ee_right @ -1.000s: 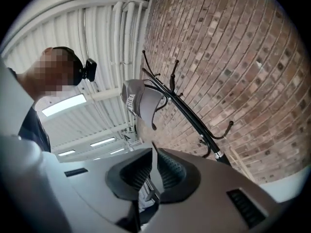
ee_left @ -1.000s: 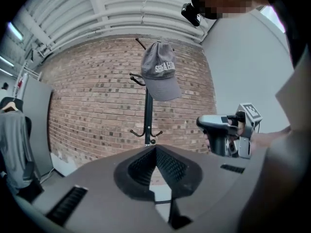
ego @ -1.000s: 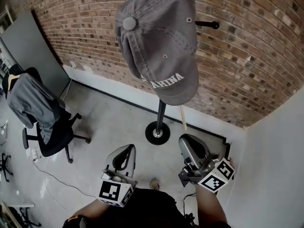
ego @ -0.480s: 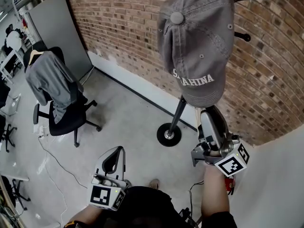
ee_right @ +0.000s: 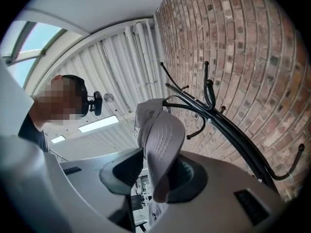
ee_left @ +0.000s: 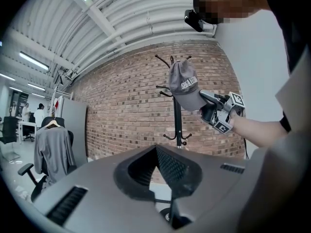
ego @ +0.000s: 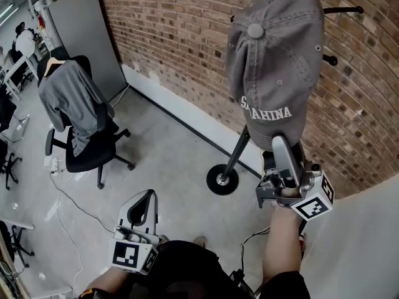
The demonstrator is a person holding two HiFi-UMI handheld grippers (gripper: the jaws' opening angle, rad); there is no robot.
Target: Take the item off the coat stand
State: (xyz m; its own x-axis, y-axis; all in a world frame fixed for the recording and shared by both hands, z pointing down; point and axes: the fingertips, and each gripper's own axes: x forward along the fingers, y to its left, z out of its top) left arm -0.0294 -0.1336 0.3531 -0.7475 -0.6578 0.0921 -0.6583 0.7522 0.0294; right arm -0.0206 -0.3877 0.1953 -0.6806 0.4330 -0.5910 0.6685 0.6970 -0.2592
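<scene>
A grey cap (ego: 274, 73) with white lettering hangs on the black coat stand (ego: 235, 154) in front of the brick wall. My right gripper (ego: 282, 145) is raised to the cap's lower edge. In the right gripper view the brim (ee_right: 163, 144) hangs between the jaws of the right gripper (ee_right: 155, 171). They are opening, and a gap shows beside the brim on the left. My left gripper (ego: 142, 205) hangs low, away from the stand, its jaws together on nothing. From the left gripper (ee_left: 156, 152) I see the cap (ee_left: 183, 84) and the right gripper (ee_left: 206, 101) under it.
An office chair with a grey garment (ego: 78, 104) stands at the left by a grey panel (ego: 81, 36). A cable (ego: 68, 204) runs over the concrete floor. A white wall (ego: 361, 242) closes the right side. Bare hooks (ee_right: 209, 91) stick out of the stand.
My right gripper has risen from low by the stand's base up to the cap's brim, and its jaws have spread. The left gripper has stayed low.
</scene>
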